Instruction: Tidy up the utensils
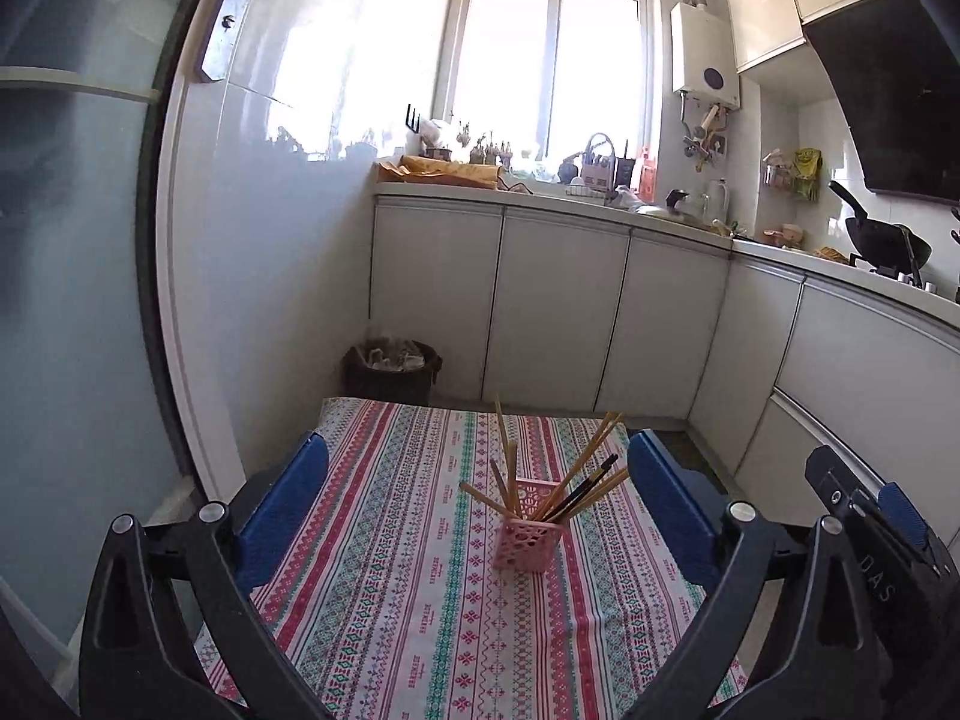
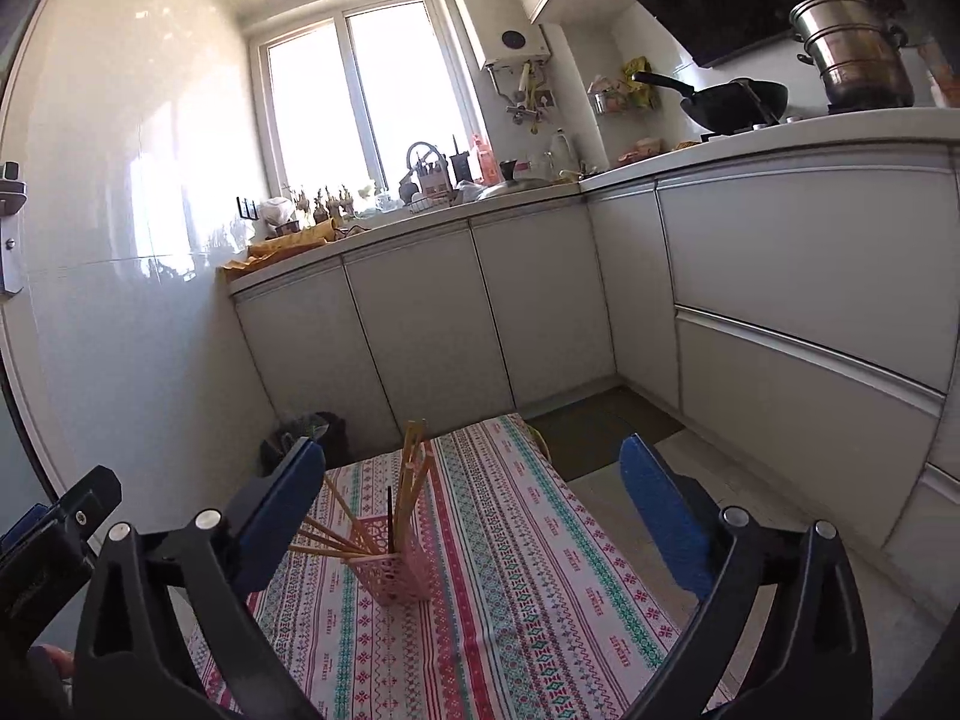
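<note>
Chopsticks (image 1: 576, 468) stand splayed in pink basket (image 1: 528, 534) on striped tablecloth (image 1: 420, 600) covering surface. Left tool (image 1: 477, 501) spread wide, empty. Right tool (image 2: 474, 507) spread wide, empty; "DAS" lettering readable on its body. Tablecloth print too small to read.

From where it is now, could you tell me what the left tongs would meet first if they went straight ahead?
Most likely the pink holder of chopsticks, which stands centred between the open left tongs on the patterned tablecloth. Depth is hard to judge.
</note>
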A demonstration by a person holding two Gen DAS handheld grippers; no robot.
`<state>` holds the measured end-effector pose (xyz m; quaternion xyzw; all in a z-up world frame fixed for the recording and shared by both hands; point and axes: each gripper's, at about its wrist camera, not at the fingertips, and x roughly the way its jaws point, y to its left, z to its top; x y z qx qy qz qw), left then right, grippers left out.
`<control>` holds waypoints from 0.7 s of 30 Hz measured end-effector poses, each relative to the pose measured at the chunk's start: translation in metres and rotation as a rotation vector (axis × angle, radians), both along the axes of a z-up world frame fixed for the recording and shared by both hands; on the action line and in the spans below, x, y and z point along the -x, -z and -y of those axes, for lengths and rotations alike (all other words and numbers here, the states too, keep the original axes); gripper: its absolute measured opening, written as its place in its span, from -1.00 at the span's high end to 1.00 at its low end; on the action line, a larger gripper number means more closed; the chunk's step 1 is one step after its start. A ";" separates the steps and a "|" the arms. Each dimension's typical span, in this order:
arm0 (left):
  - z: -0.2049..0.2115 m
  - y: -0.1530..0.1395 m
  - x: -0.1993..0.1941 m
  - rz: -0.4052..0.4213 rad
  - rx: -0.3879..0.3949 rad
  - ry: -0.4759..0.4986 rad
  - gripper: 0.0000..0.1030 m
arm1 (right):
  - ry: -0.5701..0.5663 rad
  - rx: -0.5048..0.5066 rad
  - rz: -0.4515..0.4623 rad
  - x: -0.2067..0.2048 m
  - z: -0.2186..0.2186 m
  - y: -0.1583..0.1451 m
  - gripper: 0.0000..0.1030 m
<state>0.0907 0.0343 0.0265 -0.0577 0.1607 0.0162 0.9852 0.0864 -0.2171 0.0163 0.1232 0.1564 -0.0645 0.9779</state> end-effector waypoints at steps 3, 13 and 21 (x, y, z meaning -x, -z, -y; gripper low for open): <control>0.003 0.006 0.011 -0.017 -0.017 -0.004 -0.86 | 0.000 0.027 -0.018 0.014 -0.002 0.004 -0.87; 0.016 0.032 0.046 -0.098 -0.087 0.000 -0.86 | 0.051 0.085 -0.070 0.063 0.003 0.021 -0.87; 0.019 0.043 0.073 -0.139 -0.111 -0.011 -0.86 | 0.064 0.074 -0.131 0.089 0.014 0.034 -0.87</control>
